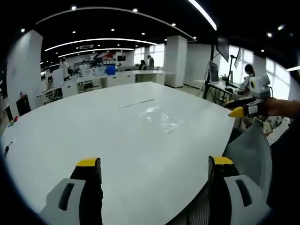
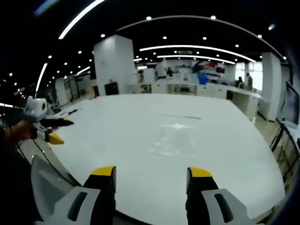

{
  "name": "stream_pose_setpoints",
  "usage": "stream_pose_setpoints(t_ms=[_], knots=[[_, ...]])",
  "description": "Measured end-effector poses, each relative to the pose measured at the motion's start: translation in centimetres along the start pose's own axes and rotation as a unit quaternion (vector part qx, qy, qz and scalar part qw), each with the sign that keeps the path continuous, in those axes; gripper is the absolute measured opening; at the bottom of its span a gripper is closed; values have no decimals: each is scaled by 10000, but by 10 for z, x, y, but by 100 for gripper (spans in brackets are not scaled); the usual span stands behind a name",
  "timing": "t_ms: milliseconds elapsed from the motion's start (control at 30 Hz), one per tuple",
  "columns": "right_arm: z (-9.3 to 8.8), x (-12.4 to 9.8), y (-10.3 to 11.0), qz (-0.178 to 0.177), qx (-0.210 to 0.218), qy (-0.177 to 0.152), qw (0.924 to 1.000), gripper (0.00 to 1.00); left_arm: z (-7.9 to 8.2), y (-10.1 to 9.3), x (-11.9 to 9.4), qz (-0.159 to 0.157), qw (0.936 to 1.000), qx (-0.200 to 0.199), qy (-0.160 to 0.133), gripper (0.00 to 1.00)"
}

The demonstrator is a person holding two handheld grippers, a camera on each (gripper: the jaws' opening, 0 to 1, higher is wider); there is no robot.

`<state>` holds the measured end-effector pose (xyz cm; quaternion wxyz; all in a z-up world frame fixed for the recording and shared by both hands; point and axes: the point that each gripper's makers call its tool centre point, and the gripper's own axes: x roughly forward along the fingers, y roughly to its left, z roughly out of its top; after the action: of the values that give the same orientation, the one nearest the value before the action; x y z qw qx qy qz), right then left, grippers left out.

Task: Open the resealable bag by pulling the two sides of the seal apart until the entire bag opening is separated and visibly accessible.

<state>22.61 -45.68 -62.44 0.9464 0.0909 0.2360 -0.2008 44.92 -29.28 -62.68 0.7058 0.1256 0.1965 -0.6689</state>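
1. left gripper view: the left gripper [image 1: 154,164] hangs above the near edge of a broad white tabletop [image 1: 93,126], its yellow-tipped jaws spread wide and holding nothing.
2. a clear resealable bag [image 1: 161,118] lies flat near the middle of the tabletop, well apart from the jaws, with a thin dark strip [image 1: 136,102] just beyond it.
3. the right gripper [image 1: 246,110] enters from the right, held in a person's hand over the tabletop's edge beside a mesh chair back [image 1: 251,150].
4. right gripper view: the right gripper [image 2: 151,176] also stands open and empty above the tabletop [image 2: 117,140], the resealable bag [image 2: 174,138] ahead of it and untouched.
5. the left gripper [image 2: 56,130] shows at the left edge, jaws parted; office desks [image 2: 197,86] and people fill the background.
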Motion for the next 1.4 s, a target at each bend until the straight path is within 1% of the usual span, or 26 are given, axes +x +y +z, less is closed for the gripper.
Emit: stream_pose_setpoints(t_ms=[333,667,767,867,1100,1400], knots=[[-3,3,3,25,47,-4,10000,58,-1,-4,2,-59,9999,66,61,92],[0,4,2,28,77,-45,10000,58,-1,-4,2,-41,10000,6,66,91],[-1,5,3,46,82,-46,9999,58,1,-4,2,-27,10000,23,9,91],[2,5,4,76,150,-119,9998,58,3,-4,1,-19,10000,18,-49,91],[0,5,3,81,119,-73,9999,58,4,-5,1,-60,9999,76,-34,94],[0,12,1,91,-13,-23,10000,58,2,-5,3,-77,9999,124,45,94]])
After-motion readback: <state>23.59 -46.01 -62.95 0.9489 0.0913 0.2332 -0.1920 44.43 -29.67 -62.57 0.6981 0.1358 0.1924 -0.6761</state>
